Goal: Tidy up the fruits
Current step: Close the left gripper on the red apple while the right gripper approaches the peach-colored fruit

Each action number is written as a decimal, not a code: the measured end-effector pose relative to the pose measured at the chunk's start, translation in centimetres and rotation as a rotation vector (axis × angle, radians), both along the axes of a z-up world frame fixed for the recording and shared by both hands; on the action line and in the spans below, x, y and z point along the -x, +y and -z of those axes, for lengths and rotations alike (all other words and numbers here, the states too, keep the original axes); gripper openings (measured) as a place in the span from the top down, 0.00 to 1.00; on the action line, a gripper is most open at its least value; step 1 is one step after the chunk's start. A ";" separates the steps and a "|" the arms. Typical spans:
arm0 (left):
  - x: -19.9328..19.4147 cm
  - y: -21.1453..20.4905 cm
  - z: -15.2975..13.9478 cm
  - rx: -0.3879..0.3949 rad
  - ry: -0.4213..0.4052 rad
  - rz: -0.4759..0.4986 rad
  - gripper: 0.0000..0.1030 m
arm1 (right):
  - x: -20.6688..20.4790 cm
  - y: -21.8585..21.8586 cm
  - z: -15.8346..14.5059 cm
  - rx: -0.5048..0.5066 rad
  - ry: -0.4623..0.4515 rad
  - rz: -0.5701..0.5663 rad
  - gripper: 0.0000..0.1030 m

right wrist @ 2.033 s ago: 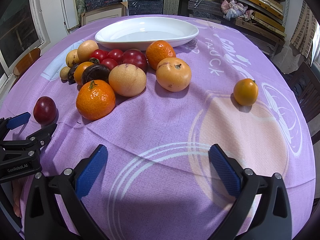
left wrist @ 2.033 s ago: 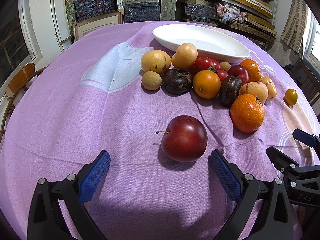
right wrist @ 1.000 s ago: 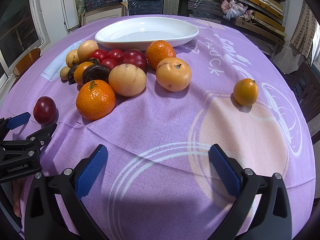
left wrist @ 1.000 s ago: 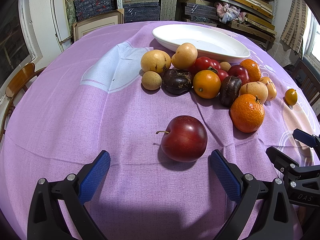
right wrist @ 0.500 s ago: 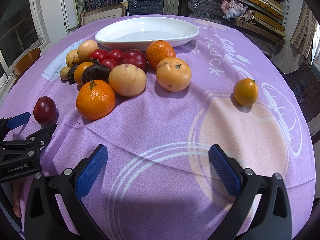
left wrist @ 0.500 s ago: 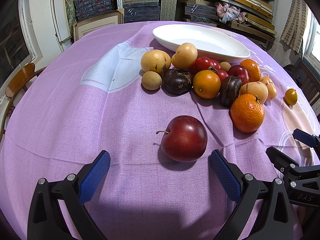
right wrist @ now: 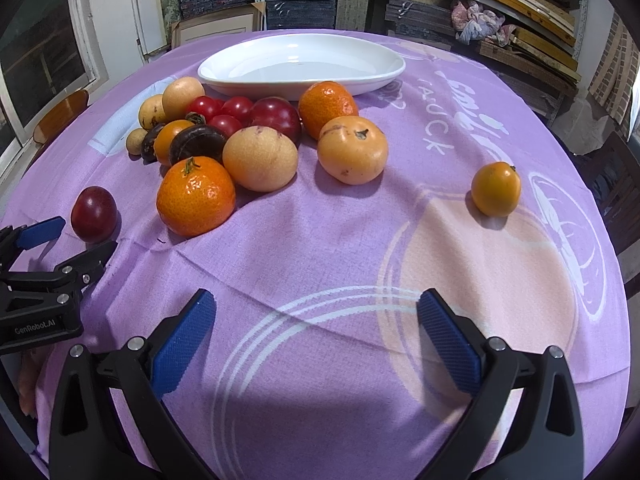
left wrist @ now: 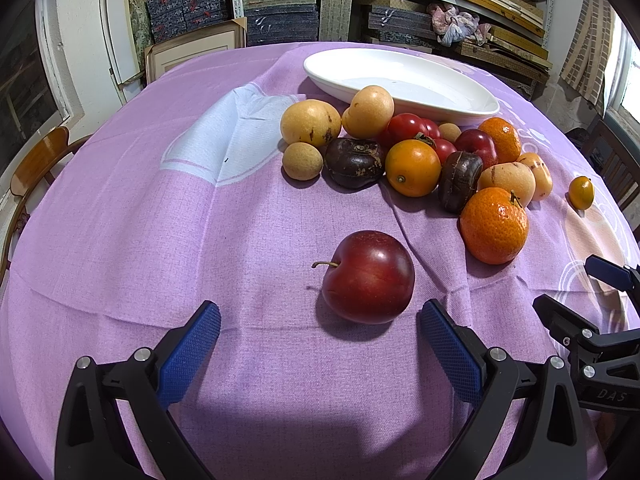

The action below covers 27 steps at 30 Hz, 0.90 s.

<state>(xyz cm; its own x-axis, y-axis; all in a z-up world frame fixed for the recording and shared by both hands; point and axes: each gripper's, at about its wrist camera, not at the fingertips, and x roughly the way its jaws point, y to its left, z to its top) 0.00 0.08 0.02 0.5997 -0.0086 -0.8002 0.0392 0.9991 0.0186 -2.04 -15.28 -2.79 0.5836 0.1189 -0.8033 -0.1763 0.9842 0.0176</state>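
A dark red plum (left wrist: 368,276) lies on the purple cloth just ahead of my left gripper (left wrist: 320,330), which is open and empty; the plum sits a little right of its midline. The plum also shows in the right wrist view (right wrist: 94,213). A pile of fruit lies behind it: an orange mandarin (left wrist: 494,225), dark brown fruits (left wrist: 354,162), yellow fruits (left wrist: 311,122), red tomatoes (left wrist: 407,127). An empty white dish (left wrist: 400,80) stands behind the pile. My right gripper (right wrist: 316,318) is open and empty over bare cloth. A small orange fruit (right wrist: 496,189) lies alone at the right.
The round table carries a purple cloth (left wrist: 160,240) that drops off at the edges. A wooden chair (left wrist: 36,160) stands at the left. Shelves with stacked boxes (left wrist: 280,12) line the back wall. The left gripper shows at the left edge of the right wrist view (right wrist: 60,246).
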 end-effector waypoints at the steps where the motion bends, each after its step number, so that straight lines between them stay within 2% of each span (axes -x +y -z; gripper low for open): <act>1: -0.1 0.1 0.0 0.001 0.003 0.017 0.03 | -0.2 -0.1 -0.1 0.001 0.012 -0.028 0.04; 3: -0.2 0.8 -0.2 0.007 0.016 0.041 0.03 | -0.4 -0.3 -0.3 -0.004 0.037 -0.053 0.04; 7: -0.9 1.5 -0.5 0.077 0.019 0.068 0.03 | -0.2 -2.3 -2.1 -0.054 -0.062 0.002 0.04; 10: -1.1 1.3 -1.0 0.044 0.003 0.106 0.03 | -0.5 -3.7 -2.4 -0.127 -0.092 0.031 0.04; 12: -1.1 0.8 -1.2 0.022 -0.023 0.125 0.03 | -0.8 -4.6 -2.1 -0.186 -0.071 0.045 0.04; 14: -1.0 0.6 -1.5 0.036 -0.038 0.141 0.03 | -1.0 -5.5 -2.0 -0.223 -0.058 0.050 0.04; 19: -2.0 -0.1 -1.6 0.070 -0.024 0.173 0.04 | -1.2 -6.4 -1.7 -0.222 -0.052 0.089 0.04; 22: -2.5 -0.5 -1.3 0.078 0.003 0.194 0.14 | -1.4 -6.5 -1.6 -0.222 -0.051 0.088 0.04; 27: -2.5 -0.7 -0.8 0.088 0.012 0.203 0.15 | -1.3 -6.3 -1.5 -0.212 -0.053 0.090 0.04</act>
